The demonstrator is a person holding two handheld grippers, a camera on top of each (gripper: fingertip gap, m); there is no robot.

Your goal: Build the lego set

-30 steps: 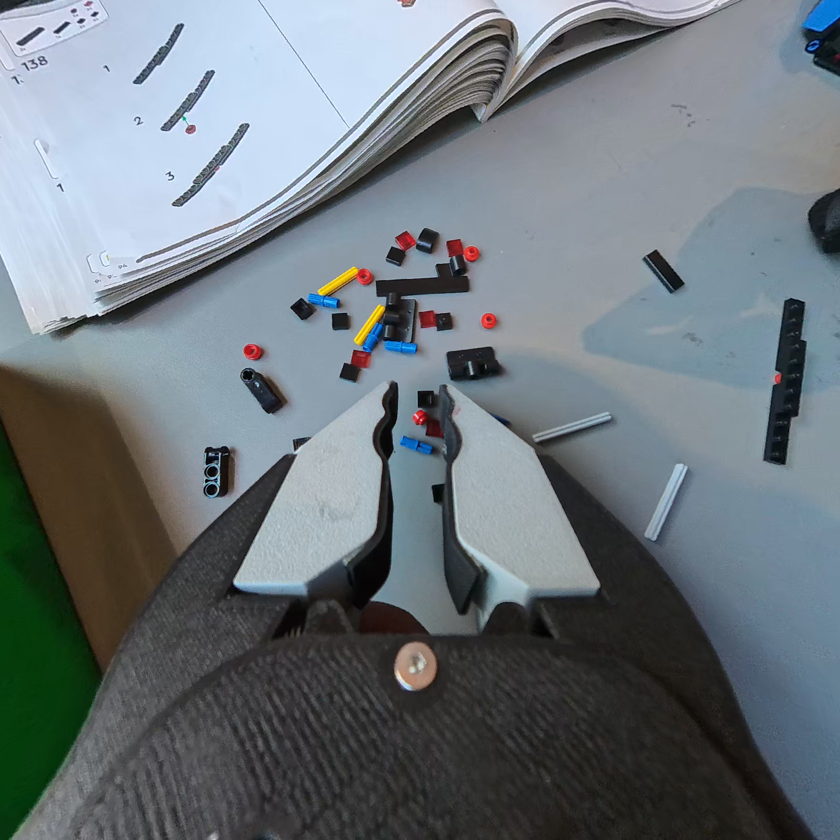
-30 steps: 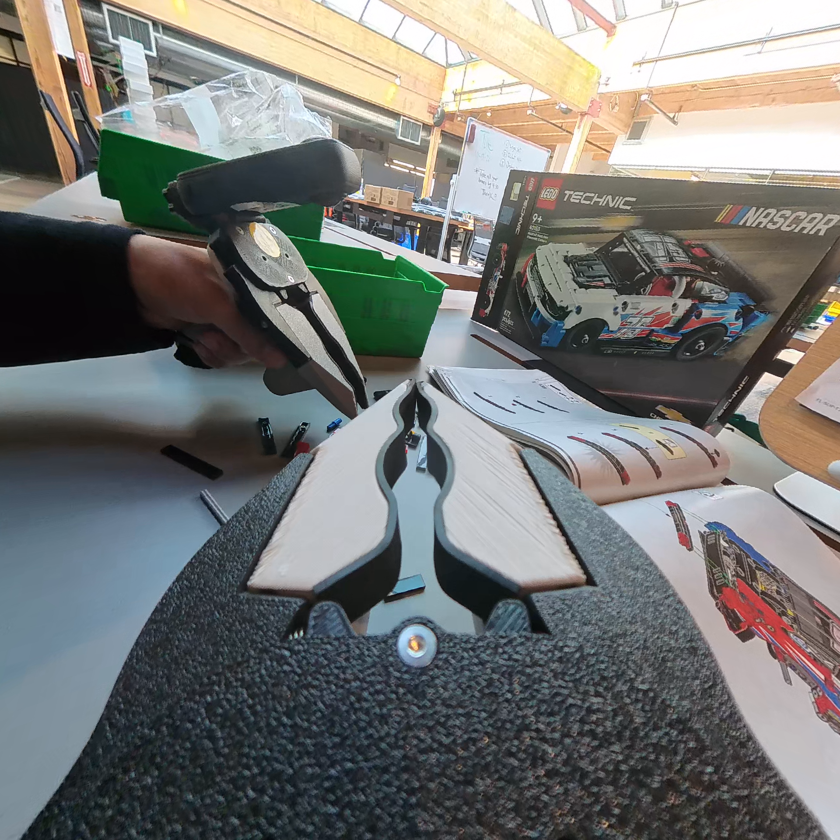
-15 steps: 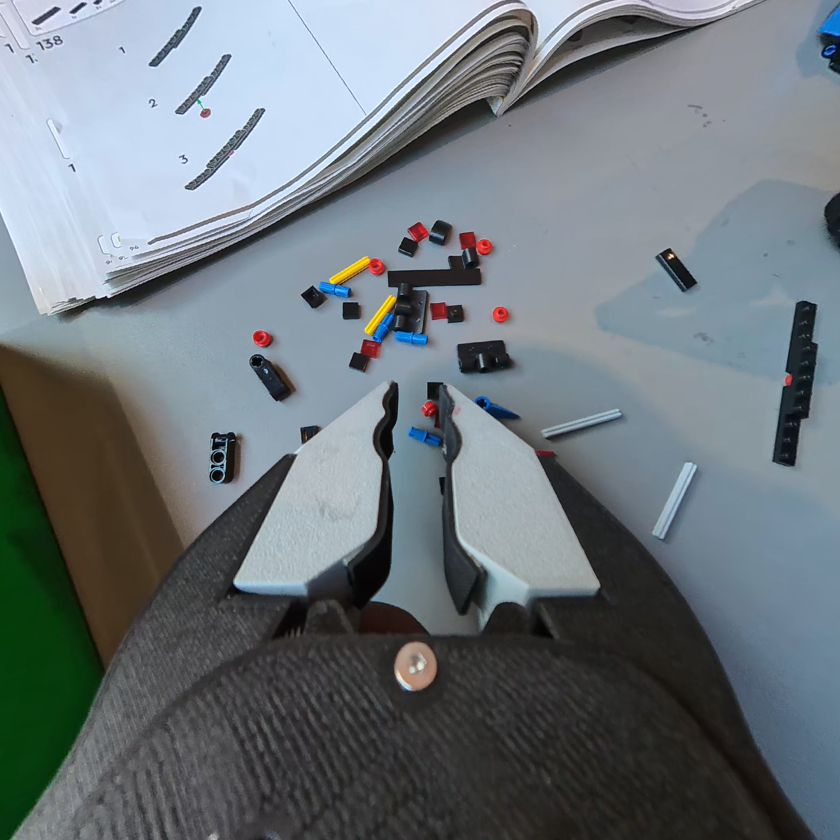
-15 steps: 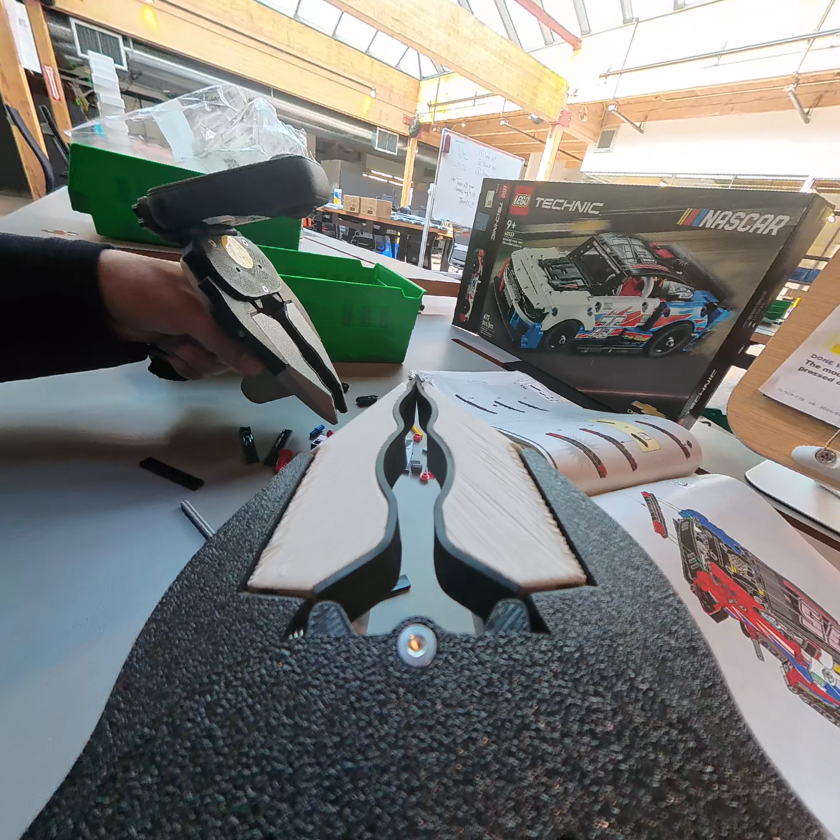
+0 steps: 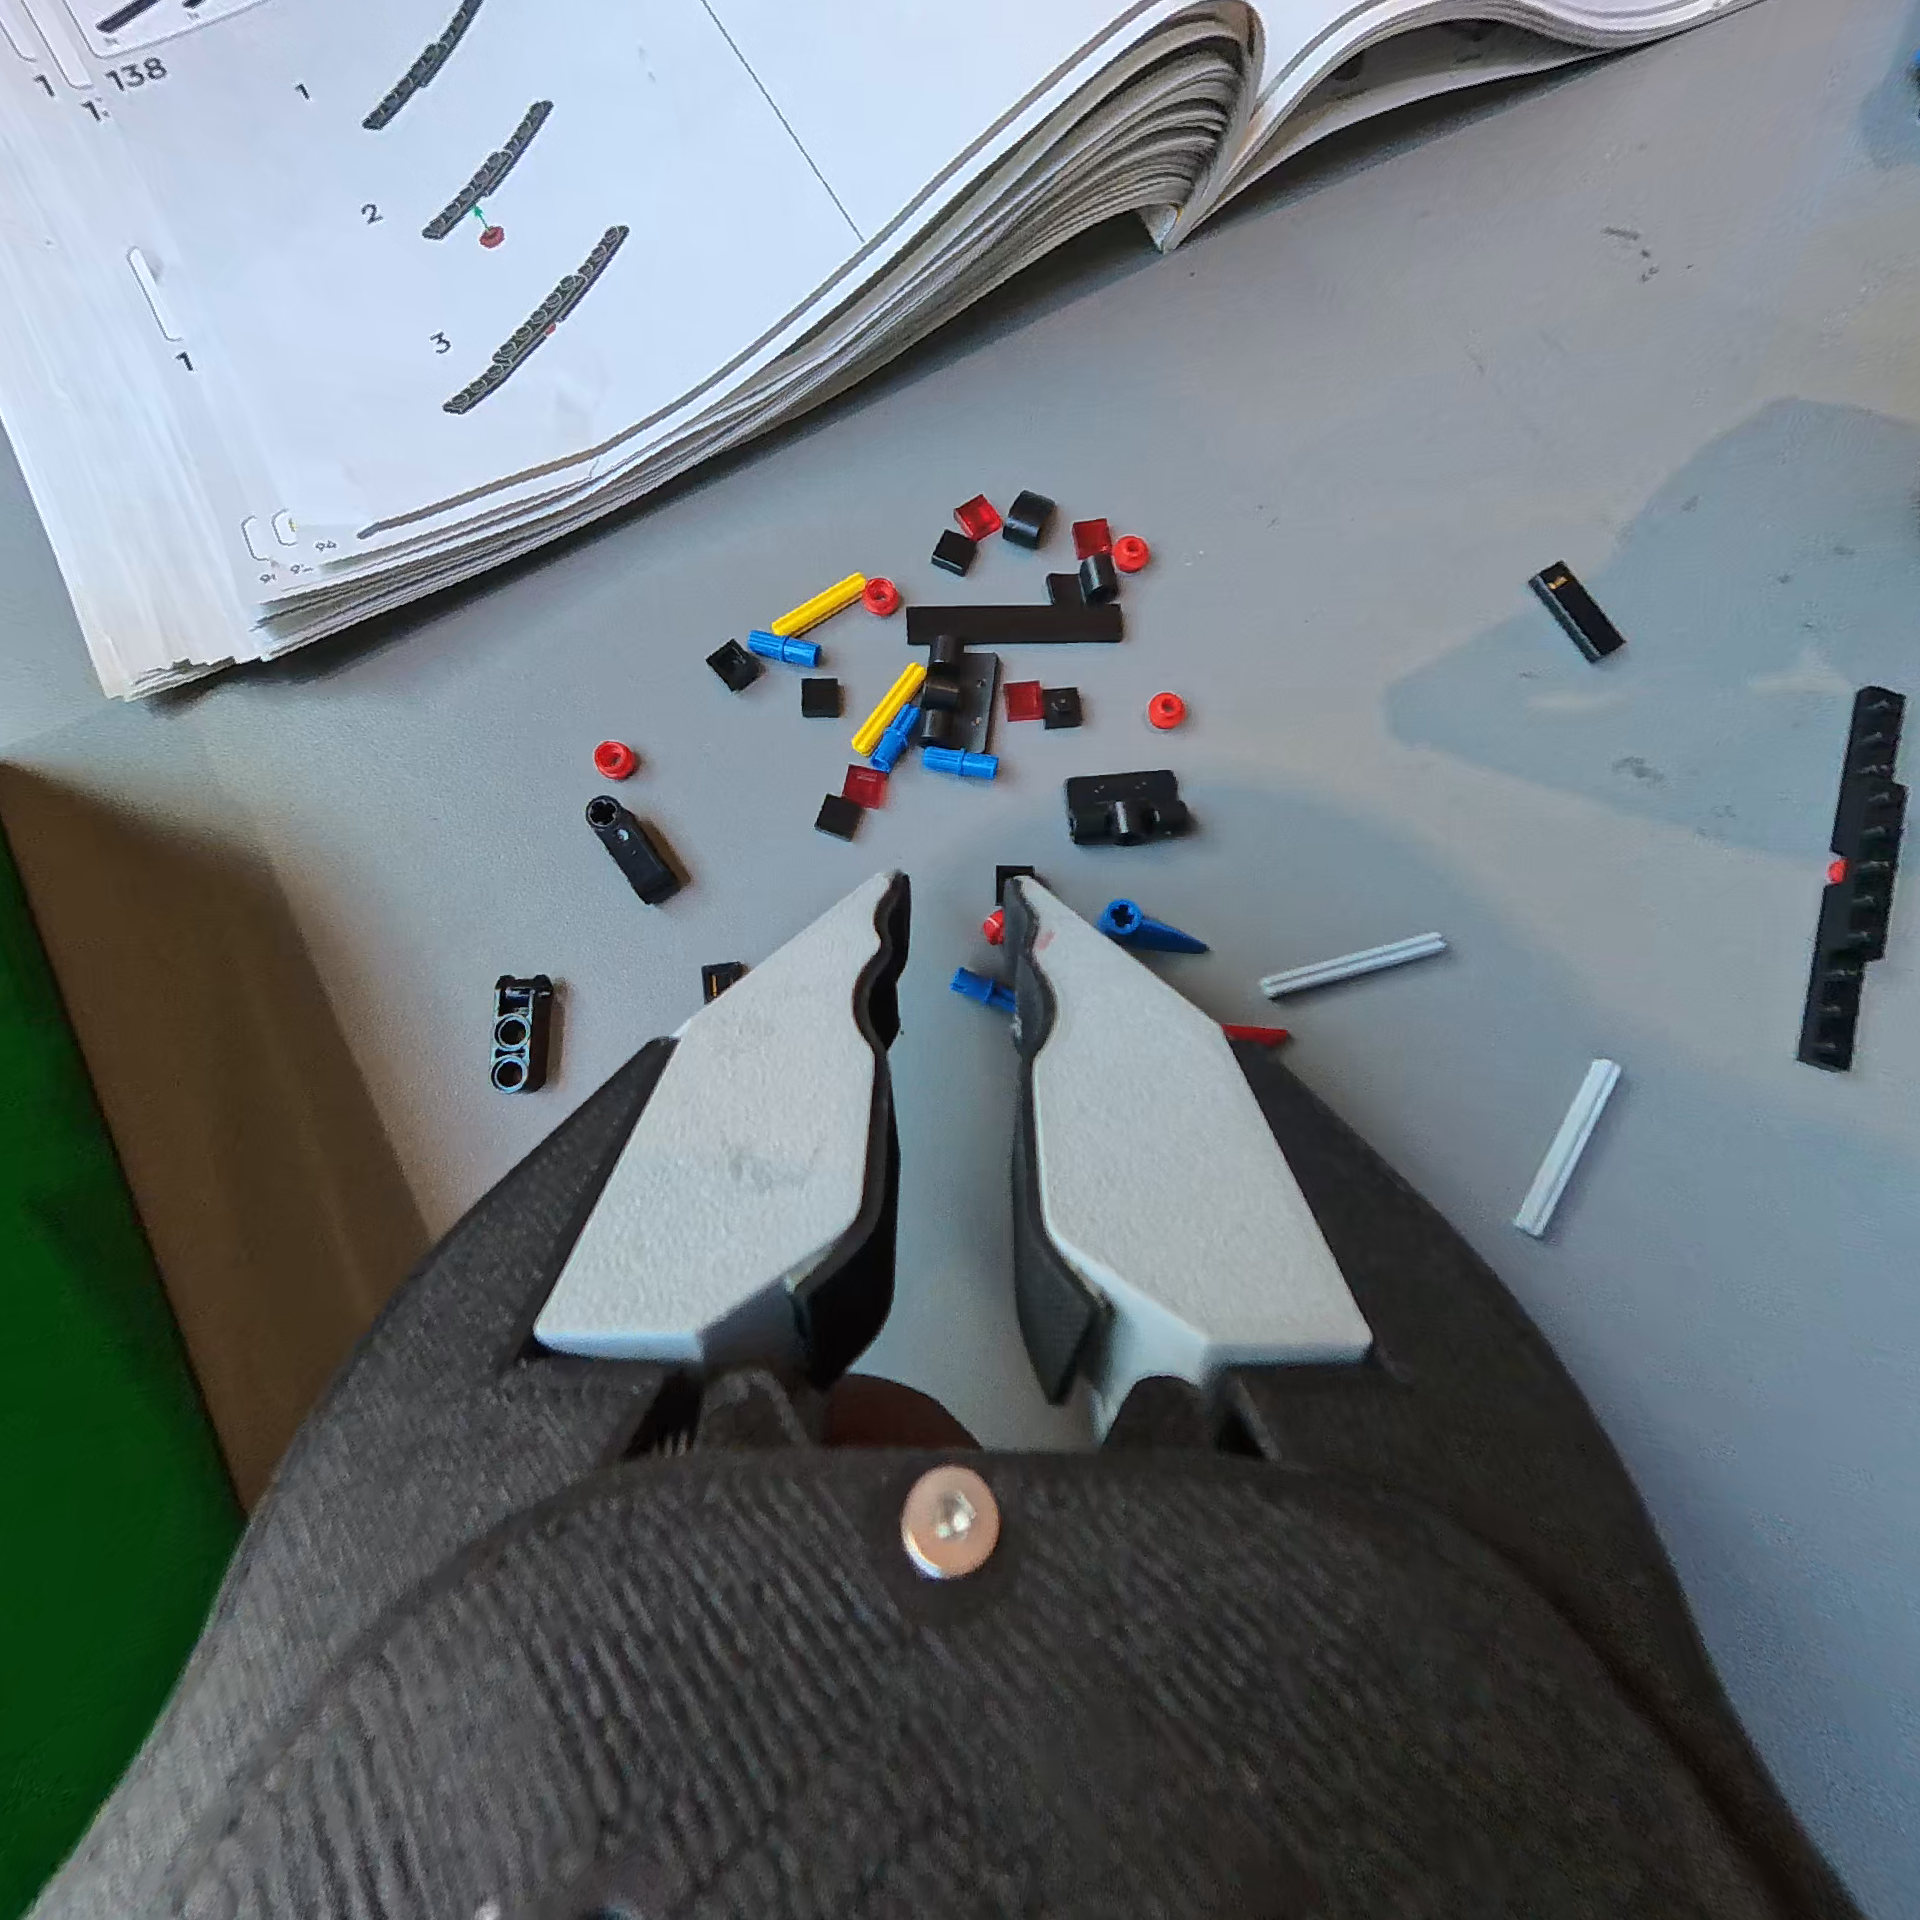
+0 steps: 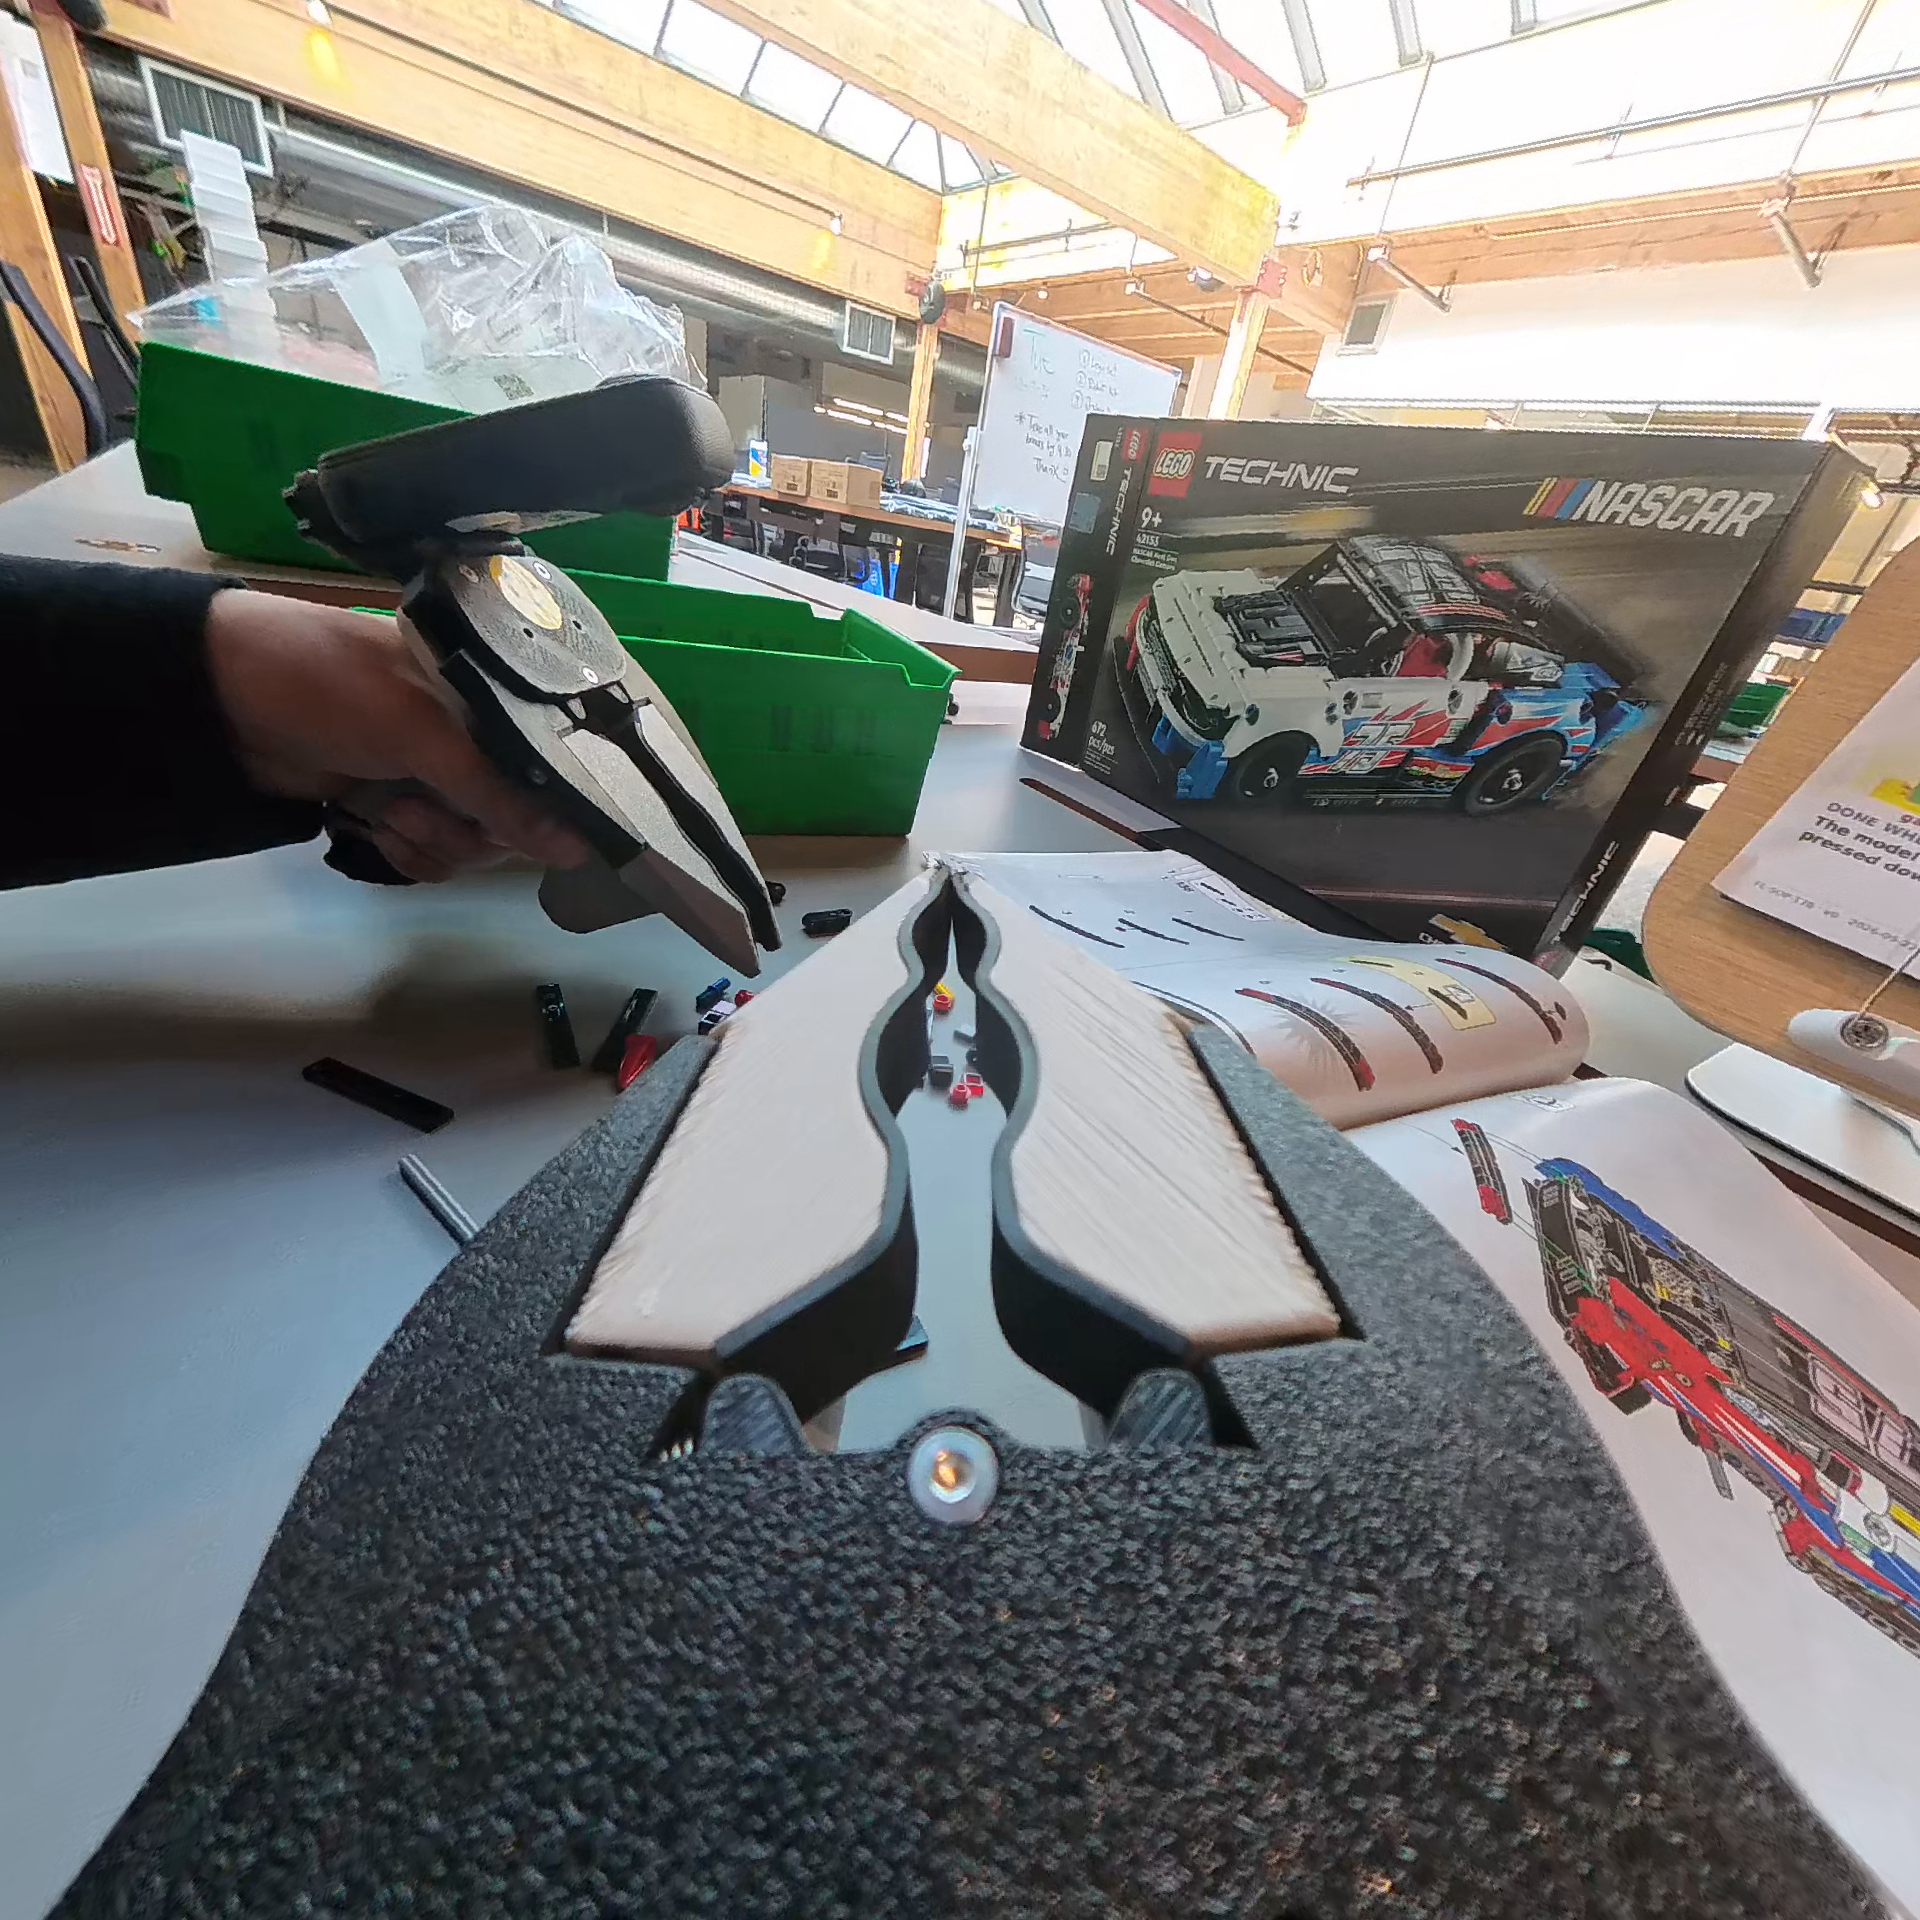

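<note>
Small loose Lego parts (image 5: 940, 675) in black, red, blue and yellow lie scattered on the grey table (image 5: 1351, 436). My left gripper (image 5: 956, 888) hovers just short of the pile, its grey fingers slightly open and empty. A blue pin (image 5: 977, 985) and a red bush (image 5: 992, 925) lie by its right fingertip. A long black beam (image 5: 1860, 883) with a red pin lies at the right. My right gripper (image 6: 948, 883) has its tan fingers shut with the tips touching, and holds nothing. It points at the pile from the side. The left gripper (image 6: 764, 948), held by a hand, also shows there.
The open instruction booklet (image 5: 468, 260) lies behind the pile and also shows in the right wrist view (image 6: 1351, 997). Two grey axles (image 5: 1351, 964) (image 5: 1567, 1148) and a black plate (image 5: 1574, 625) lie to the right. Green bins (image 6: 790, 717) and the set's box (image 6: 1403, 675) stand behind. Some 15 cm of space lies between my two pairs of fingers. The black plate (image 5: 1574, 625) lies around 12 cm away from my right fingertips.
My left gripper has drawn back slightly from the pile, uncovering a blue pointed piece beside its right finger. The right gripper's view has swung a little to the right. Both jaws are unchanged.
</note>
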